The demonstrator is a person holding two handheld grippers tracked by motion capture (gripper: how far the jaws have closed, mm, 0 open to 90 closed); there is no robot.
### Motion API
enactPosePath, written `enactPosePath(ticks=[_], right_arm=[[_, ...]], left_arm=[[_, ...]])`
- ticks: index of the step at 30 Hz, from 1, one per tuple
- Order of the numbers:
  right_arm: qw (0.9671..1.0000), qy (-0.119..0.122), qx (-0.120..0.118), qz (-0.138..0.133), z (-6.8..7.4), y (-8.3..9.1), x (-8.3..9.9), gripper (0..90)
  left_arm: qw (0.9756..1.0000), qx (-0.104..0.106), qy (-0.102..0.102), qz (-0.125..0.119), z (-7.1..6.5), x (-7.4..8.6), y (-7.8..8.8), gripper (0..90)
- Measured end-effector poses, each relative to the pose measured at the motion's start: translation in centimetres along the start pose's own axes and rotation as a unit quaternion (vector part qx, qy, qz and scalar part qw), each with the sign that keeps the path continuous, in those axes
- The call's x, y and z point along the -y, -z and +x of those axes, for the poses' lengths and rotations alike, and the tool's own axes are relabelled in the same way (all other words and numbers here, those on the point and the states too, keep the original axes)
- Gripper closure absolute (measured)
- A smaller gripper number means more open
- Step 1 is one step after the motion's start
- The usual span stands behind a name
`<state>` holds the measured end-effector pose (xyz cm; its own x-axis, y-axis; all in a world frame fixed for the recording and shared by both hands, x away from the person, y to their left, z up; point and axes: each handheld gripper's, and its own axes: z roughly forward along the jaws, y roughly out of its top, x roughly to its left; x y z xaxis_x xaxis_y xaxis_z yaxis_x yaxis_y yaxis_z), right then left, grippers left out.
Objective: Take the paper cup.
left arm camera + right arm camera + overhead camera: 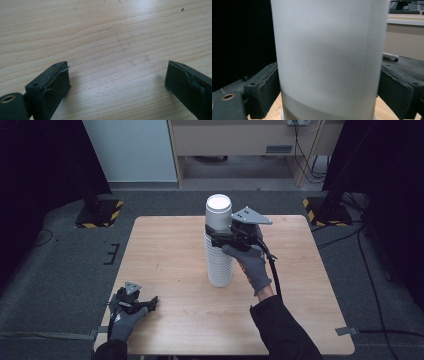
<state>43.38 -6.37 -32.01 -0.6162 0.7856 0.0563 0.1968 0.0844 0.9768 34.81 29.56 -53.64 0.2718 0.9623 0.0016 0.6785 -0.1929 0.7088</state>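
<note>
A tall stack of white paper cups [220, 265] stands upside down in the middle of the wooden table [165, 245]. My right gripper [215, 236] is shut on the top cup [218, 212], just below its flat bottom. In the right gripper view the cup's white wall [327, 50] is pressed between both jaws, and the cup below it [324, 110] shows at the lower edge. My left gripper [152, 302] rests low at the table's front left corner. It is open, with bare wood between its jaws [117, 75].
Two black stands with yellow-and-black striped bases flank the table's far side, one at the left [100, 212] and one at the right [322, 210]. Cables [370, 270] run across the grey floor on the right. A pale cabinet [240, 140] stands behind.
</note>
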Motion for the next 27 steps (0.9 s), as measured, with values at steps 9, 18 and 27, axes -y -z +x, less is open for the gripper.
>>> enactPosePath(ticks=[9,18,27], right_arm=[[1.0000,0.000,0.008,0.003,0.19,-0.69,0.26,11.1],[1.0000,0.000,0.009,0.004,0.17,-0.59,0.15,13.1],[0.9999,-0.005,0.001,-0.011,0.08,-0.35,-0.10,13.8]], left_arm=[[1.0000,0.000,0.000,0.000,0.00,0.00,0.00,5.0],[1.0000,0.000,0.000,0.000,0.00,0.00,0.00,5.0],[1.0000,0.000,0.000,0.000,0.00,0.00,0.00,5.0]])
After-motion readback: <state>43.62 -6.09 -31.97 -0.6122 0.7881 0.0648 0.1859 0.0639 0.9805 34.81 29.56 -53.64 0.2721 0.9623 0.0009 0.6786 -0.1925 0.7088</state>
